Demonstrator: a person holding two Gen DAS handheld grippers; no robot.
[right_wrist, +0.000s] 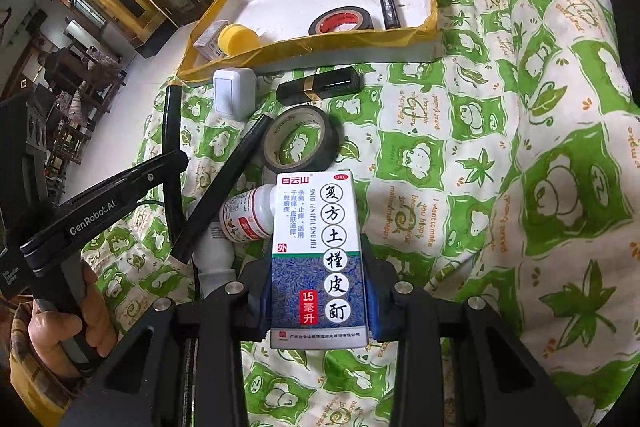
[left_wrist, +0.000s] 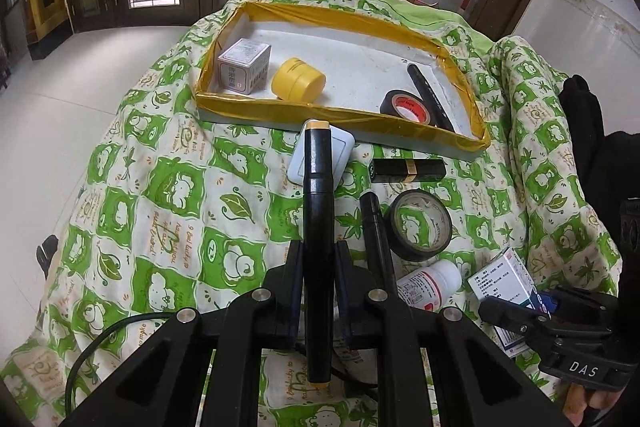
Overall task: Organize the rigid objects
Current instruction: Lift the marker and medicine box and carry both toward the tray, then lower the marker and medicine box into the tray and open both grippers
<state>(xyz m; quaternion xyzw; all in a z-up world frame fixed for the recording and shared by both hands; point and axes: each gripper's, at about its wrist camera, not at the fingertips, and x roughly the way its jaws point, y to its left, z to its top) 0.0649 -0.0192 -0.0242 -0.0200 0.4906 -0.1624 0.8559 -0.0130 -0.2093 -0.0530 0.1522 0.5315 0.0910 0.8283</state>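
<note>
Left gripper (left_wrist: 319, 259): clamped tight on a black marker (left_wrist: 318, 223) with yellow end caps, gripped around its middle, its far tip reaching toward the tray.
Right gripper (right_wrist: 318, 291): closed partway on a white and blue medicine box (right_wrist: 316, 247), its fingers pressing the box's two sides.
Tray (left_wrist: 460, 143): a shallow white tray edged in yellow tape, lying at the far side of the green patterned quilt (left_wrist: 168, 195).
Inside the tray: a small grey carton (left_wrist: 243, 65) and a yellow jar (left_wrist: 298, 79) at the left; a black tape roll with a red core (left_wrist: 406, 107) and a dark pen (left_wrist: 430, 97) at the right.
On the quilt, near the tray: a white wall switch (left_wrist: 344, 151) just beside the tray's near wall, a black and gold lipstick tube (left_wrist: 408, 169) to its right.
Nearer on the quilt: a second black marker (left_wrist: 374, 227), a black tape roll (left_wrist: 418, 225) lying flat, and a white pill bottle (left_wrist: 430, 283) on its side.
Person: a hand (right_wrist: 60, 331) holds the left gripper's handle.
</note>
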